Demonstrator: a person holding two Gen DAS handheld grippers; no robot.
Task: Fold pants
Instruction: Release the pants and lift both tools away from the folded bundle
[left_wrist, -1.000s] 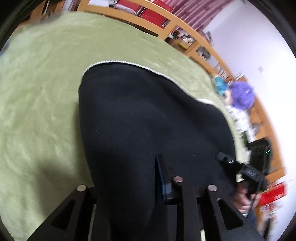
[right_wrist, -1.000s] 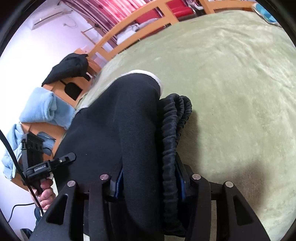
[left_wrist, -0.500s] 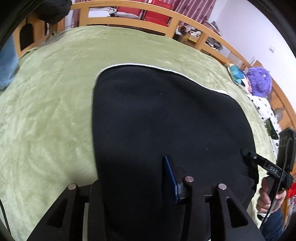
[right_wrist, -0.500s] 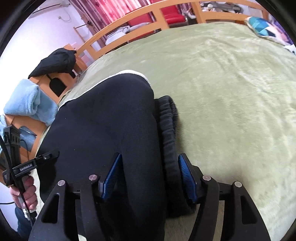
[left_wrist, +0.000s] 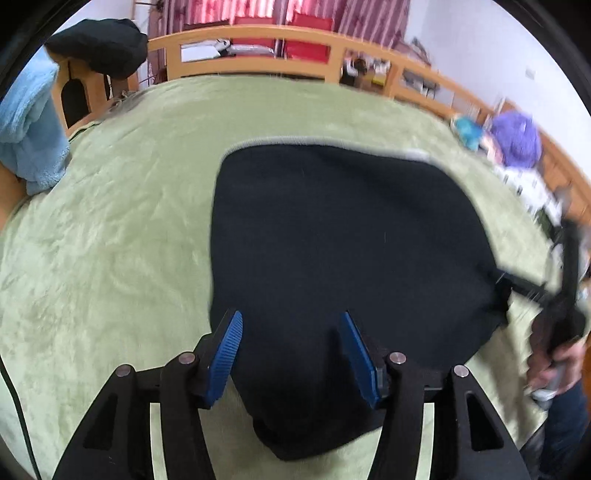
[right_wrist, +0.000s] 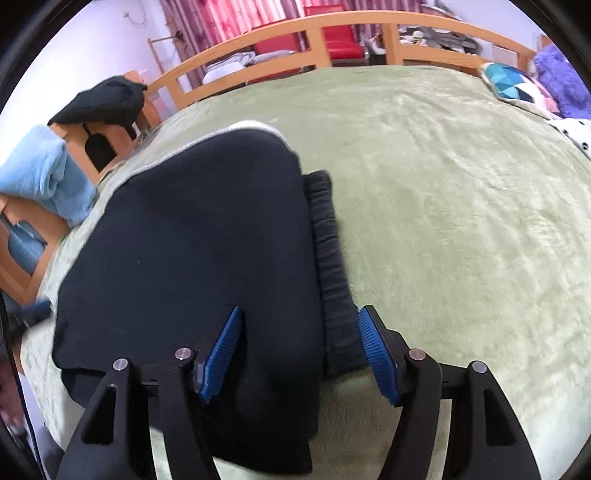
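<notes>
The black pants (left_wrist: 343, 236) lie folded flat on the green blanket (left_wrist: 110, 240), with a thin white edge along their far side. My left gripper (left_wrist: 291, 354) is open, its blue pads apart just above the near edge of the pants. In the right wrist view the pants (right_wrist: 192, 236) show their ribbed elastic waistband (right_wrist: 328, 258) on the right. My right gripper (right_wrist: 299, 354) is open, straddling the near waistband corner without holding it. The right gripper also shows in the left wrist view (left_wrist: 554, 295), blurred.
A wooden bed rail (left_wrist: 258, 40) runs round the far side. A blue towel (left_wrist: 26, 129) and a dark garment (left_wrist: 99, 46) hang at the left. A purple plush toy (left_wrist: 517, 140) and a patterned cushion (right_wrist: 513, 85) lie at the right.
Both grippers have let go of the pants and opened wide. Both have drawn back and up, so the folded pants now lie flat on the blanket.
</notes>
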